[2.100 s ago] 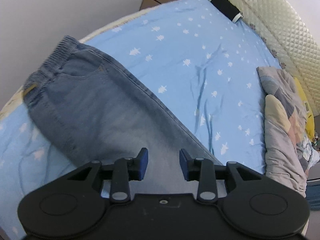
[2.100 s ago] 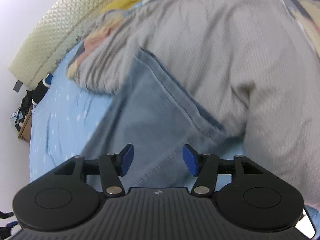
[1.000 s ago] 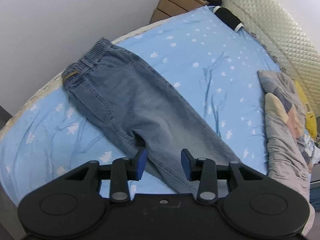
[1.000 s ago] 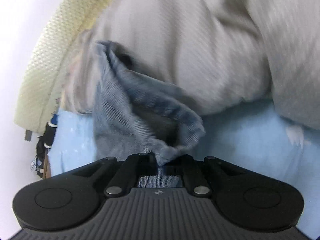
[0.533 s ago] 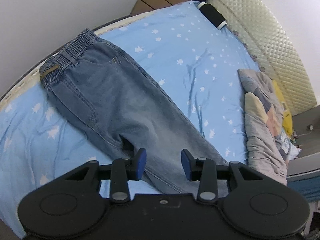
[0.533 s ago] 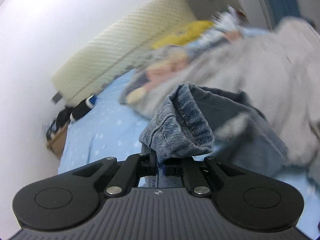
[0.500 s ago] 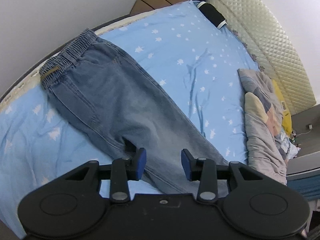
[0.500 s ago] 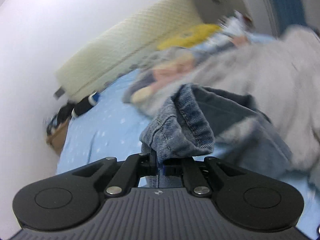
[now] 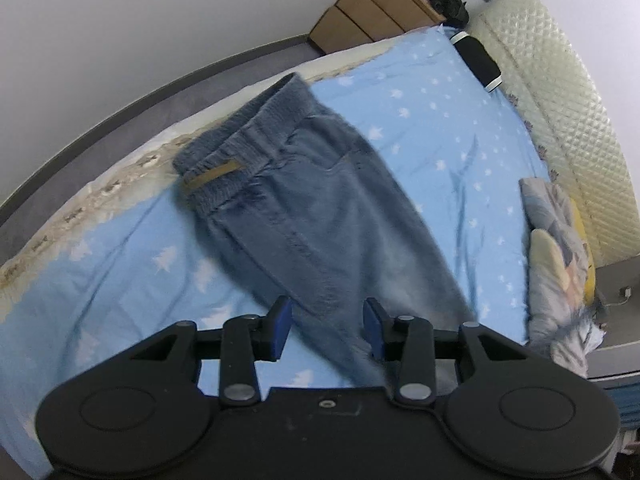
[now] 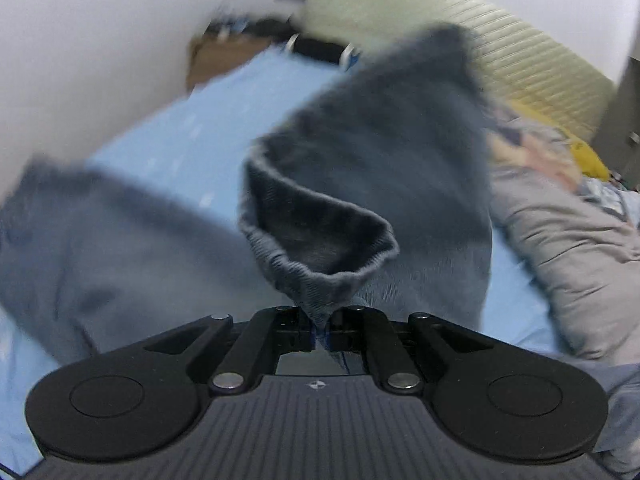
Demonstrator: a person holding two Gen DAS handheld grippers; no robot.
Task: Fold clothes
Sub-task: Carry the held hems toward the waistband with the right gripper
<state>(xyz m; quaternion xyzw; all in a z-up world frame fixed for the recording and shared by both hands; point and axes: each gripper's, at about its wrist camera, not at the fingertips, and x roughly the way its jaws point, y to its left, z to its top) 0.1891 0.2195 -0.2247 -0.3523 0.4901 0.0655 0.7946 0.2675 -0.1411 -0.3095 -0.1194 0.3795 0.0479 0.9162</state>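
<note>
Right gripper [image 10: 319, 334], bottom centre: jaws clenched on the leg hem [image 10: 320, 258] of the faded blue denim jeans [image 9: 320, 216]. Left gripper [image 9: 325, 326], bottom centre: jaws apart, gripping nothing, over the thigh. Jeans lie diagonally mid-frame on the light blue star-print bedsheet [image 9: 440, 136], waistband [image 9: 236, 160] upper left. Suggest carrying the hem to the waistband, edges aligned, left pinning the fold.

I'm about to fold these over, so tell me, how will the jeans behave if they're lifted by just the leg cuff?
Probably floppy: the jeans already sag and bunch from the cuff pinched by the right gripper. Likely fairly heavy for cloth, since it looks like thick denim. The rest would likely drag along the blue sheet rather than lift clear.
</note>
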